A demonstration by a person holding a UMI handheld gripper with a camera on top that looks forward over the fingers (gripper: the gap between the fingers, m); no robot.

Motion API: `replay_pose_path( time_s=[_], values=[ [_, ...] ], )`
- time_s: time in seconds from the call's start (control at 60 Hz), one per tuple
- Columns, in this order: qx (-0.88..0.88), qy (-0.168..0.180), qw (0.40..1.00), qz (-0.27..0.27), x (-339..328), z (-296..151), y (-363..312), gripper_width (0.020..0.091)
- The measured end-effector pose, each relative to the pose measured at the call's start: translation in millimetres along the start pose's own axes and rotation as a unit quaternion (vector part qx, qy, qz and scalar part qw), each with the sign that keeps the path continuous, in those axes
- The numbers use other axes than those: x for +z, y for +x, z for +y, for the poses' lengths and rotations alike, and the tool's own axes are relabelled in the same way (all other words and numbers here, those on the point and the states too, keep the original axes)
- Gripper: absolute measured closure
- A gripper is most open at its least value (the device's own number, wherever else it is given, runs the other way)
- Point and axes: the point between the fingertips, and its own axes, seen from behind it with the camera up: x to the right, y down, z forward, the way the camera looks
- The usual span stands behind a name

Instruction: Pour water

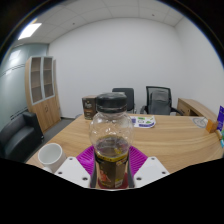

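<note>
Jaws clenched on clear glass jar (111, 135) with black lid.
Jar upright, amber liquid low inside; small white bowl (50, 154) nearby on wooden desk (170, 135).

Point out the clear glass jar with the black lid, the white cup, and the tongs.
Clear glass jar with black lid (111, 140): gripper view, on its glass belly.
White cup (50, 154): gripper view, on its rim.
Tongs (111, 172): gripper view, midway between the tips, which grip the jar.

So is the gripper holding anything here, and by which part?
Yes: the gripper holds a clear jar with a black lid. Both pink pads press on its lower body, at opposite sides, above the wooden table.
</note>
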Motion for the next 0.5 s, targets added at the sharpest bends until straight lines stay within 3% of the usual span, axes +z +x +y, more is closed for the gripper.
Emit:
replay_pose_path(
  time_s=[0.05, 0.2, 0.233, 0.3, 0.35, 0.4, 0.5],
  values=[
    [-0.005, 0.002, 1.000, -0.002, -0.9, 2.7, -1.7, 0.0665],
    [-0.012, -0.016, 1.000, 0.002, -1.4, 9.4, -1.5, 0.0543],
    [-0.007, -0.030, 1.000, 0.002, -2.6, 13.9, -1.3, 0.0474],
    [-0.001, -0.047, 0.999, 0.003, -9.7, 16.9, -1.5, 0.0230],
    [0.003, -0.053, 0.999, 0.012, -15.9, 15.4, 2.3, 0.0283],
    [0.004, -0.062, 0.998, 0.020, -31.7, 14.0, -1.4, 0.0240],
    [-0.007, -0.072, 0.996, 0.044, -66.9, 6.2, -5.9, 0.0247]
  ],
)
